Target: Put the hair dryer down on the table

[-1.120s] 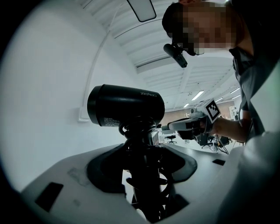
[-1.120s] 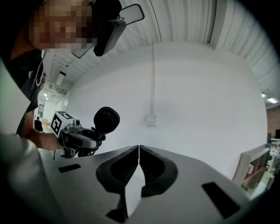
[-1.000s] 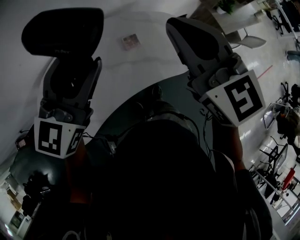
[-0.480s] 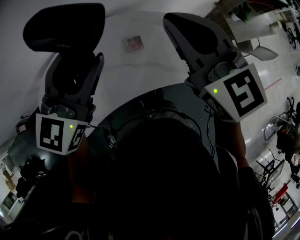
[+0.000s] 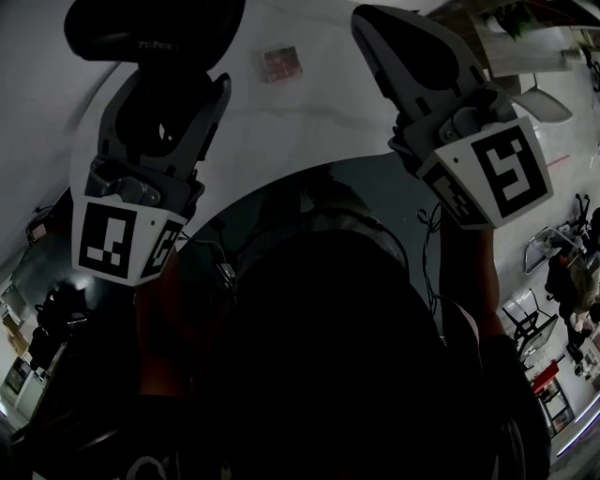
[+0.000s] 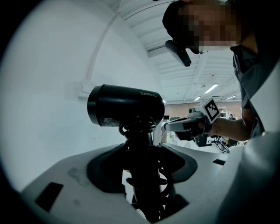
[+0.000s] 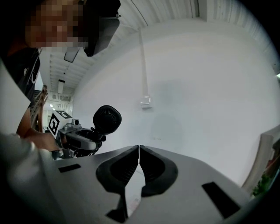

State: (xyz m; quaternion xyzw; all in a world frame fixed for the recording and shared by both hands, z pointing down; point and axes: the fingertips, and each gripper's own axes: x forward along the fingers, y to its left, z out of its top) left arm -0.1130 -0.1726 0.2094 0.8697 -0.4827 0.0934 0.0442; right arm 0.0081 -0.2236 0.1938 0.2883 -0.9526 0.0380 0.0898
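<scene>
Grippers both sit higher in the head view than a second ago. Clamped in the left gripper (image 6: 144, 183) by its handle, the hair dryer (image 6: 124, 106) stands above the jaws, held over the table (image 5: 319, 131). Jaws of the right gripper (image 7: 139, 162) are pressed together, empty.

Two pale grey plastic tools: the left hand-held gripper (image 5: 172, 94) and the right hand-held gripper (image 5: 380, 28). Each has broad jaws lined with black ridged pads (image 7: 153, 168) and carries a white cube (image 5: 117, 242) printed with black square markers. Thin black cables (image 5: 427, 234) trail down. The person wears a dark grey short-sleeved top (image 6: 251, 65).
</scene>
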